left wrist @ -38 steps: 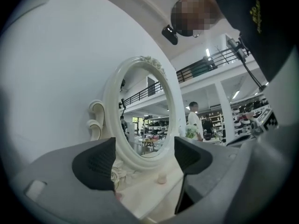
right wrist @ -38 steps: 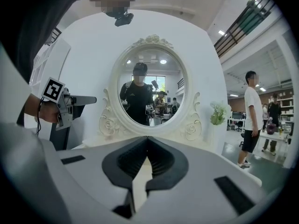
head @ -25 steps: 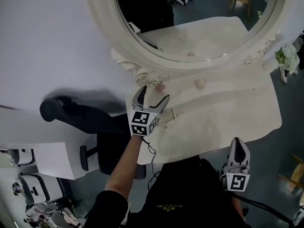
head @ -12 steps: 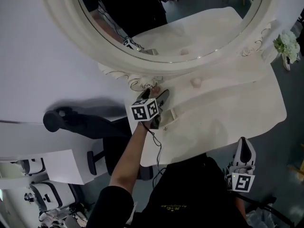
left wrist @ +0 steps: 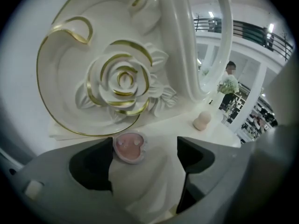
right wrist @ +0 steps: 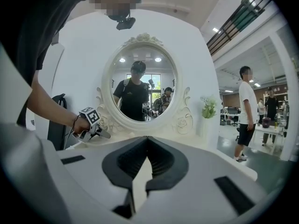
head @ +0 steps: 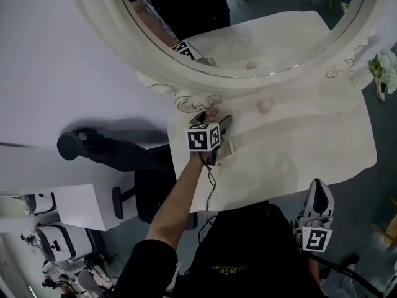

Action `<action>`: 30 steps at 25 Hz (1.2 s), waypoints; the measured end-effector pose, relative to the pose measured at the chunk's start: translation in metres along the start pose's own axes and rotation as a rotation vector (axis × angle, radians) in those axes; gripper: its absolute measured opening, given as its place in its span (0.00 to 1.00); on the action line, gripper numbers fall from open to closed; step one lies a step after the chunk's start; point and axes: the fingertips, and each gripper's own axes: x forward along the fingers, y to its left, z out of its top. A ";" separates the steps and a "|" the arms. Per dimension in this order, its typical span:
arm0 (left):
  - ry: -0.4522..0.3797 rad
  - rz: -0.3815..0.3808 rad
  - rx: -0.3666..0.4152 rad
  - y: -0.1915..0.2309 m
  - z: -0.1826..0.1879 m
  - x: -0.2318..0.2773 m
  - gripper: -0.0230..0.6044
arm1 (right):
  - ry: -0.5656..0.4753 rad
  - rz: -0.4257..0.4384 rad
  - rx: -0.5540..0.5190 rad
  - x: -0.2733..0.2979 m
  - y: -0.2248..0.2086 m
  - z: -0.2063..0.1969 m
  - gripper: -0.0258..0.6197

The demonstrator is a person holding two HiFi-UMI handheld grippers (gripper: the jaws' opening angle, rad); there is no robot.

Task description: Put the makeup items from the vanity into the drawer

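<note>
A pink heart-shaped compact (left wrist: pixel 129 147) lies on the white vanity top (head: pixel 310 141) at the foot of the mirror frame. My left gripper (left wrist: pixel 145 149) is open around it, the compact close to the left jaw and the right jaw well apart from it. From the head view the left gripper (head: pixel 213 120) points at the compact (head: pixel 212 112). A beige makeup sponge (head: pixel 265 106) stands further right on the top, also visible as the sponge (left wrist: pixel 202 120). My right gripper (head: pixel 317 191) hangs shut and empty below the vanity's front edge; its jaws (right wrist: pixel 147 141) meet.
The oval mirror (head: pixel 248 23) in its ornate white frame rises directly behind the compact, with a carved rose (left wrist: pixel 122 80) just ahead of the left jaws. A black office chair (head: pixel 93 148) stands left of the vanity. White flowers (head: pixel 388 67) sit at the right end. A person (right wrist: pixel 245 111) stands far right.
My left gripper has moved forward to the mirror's base and now has the pink compact between its open jaws. The right gripper has stayed low by the front edge.
</note>
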 end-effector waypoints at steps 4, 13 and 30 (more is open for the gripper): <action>0.037 0.032 0.027 0.001 -0.001 0.002 0.69 | 0.003 0.018 -0.010 0.004 0.002 0.000 0.04; 0.074 0.105 0.088 0.010 -0.004 0.000 0.40 | 0.009 0.048 -0.003 0.011 0.008 -0.002 0.04; 0.164 -0.031 0.152 -0.027 -0.068 -0.110 0.39 | -0.033 0.199 -0.032 0.037 0.043 0.012 0.04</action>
